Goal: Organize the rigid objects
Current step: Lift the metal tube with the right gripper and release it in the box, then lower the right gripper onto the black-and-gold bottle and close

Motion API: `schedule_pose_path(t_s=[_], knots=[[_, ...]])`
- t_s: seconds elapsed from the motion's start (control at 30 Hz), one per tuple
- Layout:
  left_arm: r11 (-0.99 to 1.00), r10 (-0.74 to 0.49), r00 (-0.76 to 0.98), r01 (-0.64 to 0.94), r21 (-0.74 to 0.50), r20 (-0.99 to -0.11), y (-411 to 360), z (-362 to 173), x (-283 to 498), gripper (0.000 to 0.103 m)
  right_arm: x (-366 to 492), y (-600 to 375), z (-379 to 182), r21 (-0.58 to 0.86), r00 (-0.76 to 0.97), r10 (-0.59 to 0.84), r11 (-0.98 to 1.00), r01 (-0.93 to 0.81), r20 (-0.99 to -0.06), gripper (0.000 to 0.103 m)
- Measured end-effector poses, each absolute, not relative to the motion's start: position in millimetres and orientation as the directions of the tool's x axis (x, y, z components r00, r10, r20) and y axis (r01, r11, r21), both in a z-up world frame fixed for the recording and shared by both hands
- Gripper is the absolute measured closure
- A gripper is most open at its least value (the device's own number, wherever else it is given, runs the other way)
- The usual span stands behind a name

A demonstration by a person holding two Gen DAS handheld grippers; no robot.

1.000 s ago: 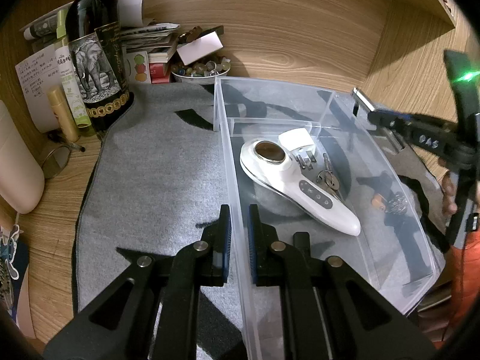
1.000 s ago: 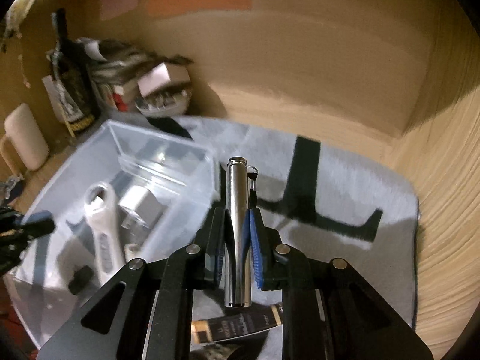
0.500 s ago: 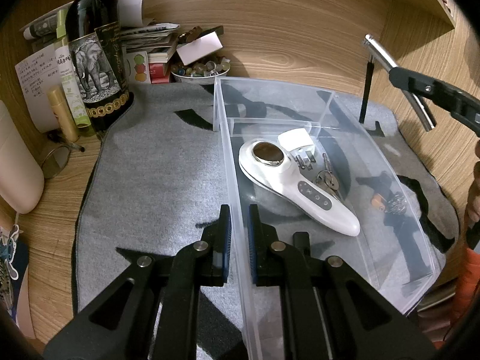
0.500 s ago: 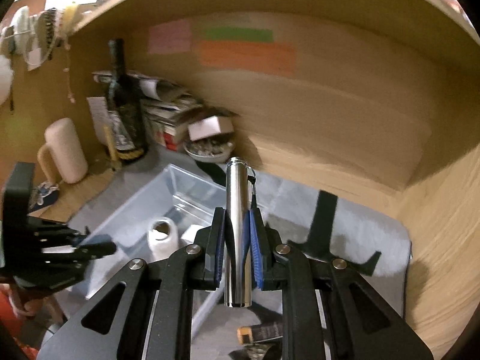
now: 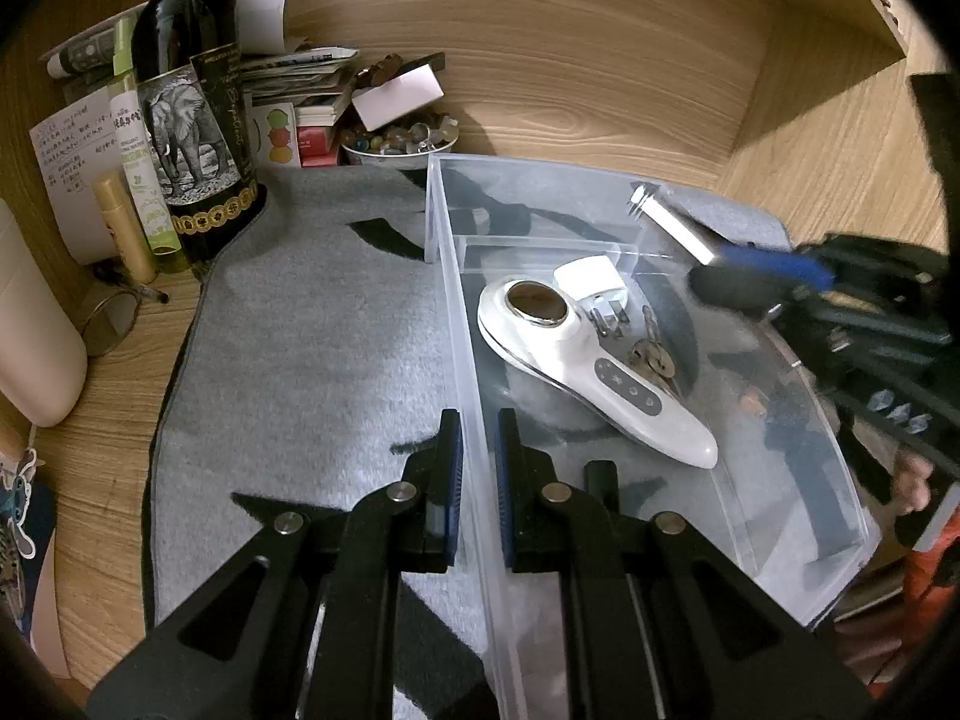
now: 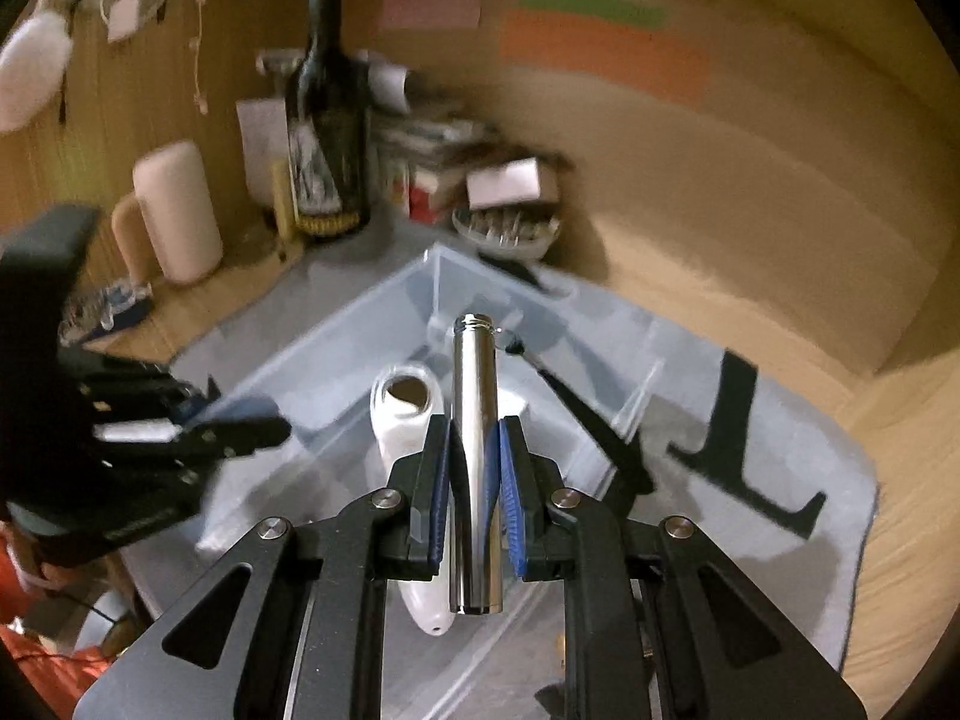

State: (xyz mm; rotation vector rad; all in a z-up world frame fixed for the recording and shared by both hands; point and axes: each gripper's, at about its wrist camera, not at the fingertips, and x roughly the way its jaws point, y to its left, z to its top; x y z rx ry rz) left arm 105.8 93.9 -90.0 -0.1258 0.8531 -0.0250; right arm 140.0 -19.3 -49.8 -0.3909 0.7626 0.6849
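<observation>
The clear plastic bin point(image 5: 798, 456) fills the view ahead of the left gripper point(image 5: 477, 420), whose 2 jaws are clamped on the bin's near wall, 1 pad inside and 1 outside, pinning it to the grey mat point(image 5: 312, 348). Inside, just beyond those jaws, lies the white handheld device point(image 5: 576, 360), with a white plug adapter point(image 5: 591, 282) and keys point(image 5: 651, 357) tucked against its far side. And here's the right gripper point(image 6: 474, 450), jaws squeezed on the silver metal tube point(image 6: 474, 456), which runs lengthwise between the pads and pokes out past the tips, hanging above the bin over the device. To do this well, I'd say lower the tube into the free floor beside the device before the jaws let go, so it doesn't clatter onto the keys, and keep the left clamp firm. Compared with 0.5 s ago, the tube has swung from above the bin's far rim to over its interior; the left grip hasn't budged.
</observation>
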Motion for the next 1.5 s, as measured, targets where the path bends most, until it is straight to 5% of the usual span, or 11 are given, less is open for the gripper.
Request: schedule_pose_path(t_s=[0.8, 1.23, 1.5], knots=[[0.992, -0.072, 0.660, -0.027, -0.120, -0.748, 92.2, -89.5, 105.2, 0.093, 155.2, -7.5, -73.3, -0.057, 0.437, 0.373, 0.704, -0.708, -0.819, 0.088], [0.992, -0.073, 0.660, -0.027, -0.121, -0.748, 92.1, -89.6, 105.4, 0.093, 141.6, -42.0, -17.7, -0.102, 0.610, 0.403, 0.774, -0.625, -0.682, 0.038], [0.992, -0.073, 0.660, -0.027, -0.120, -0.748, 92.3, -89.7, 104.7, 0.093, 139.7, -88.8, -0.4, -0.094, 0.686, 0.346, 0.850, -0.518, -0.640, 0.037]])
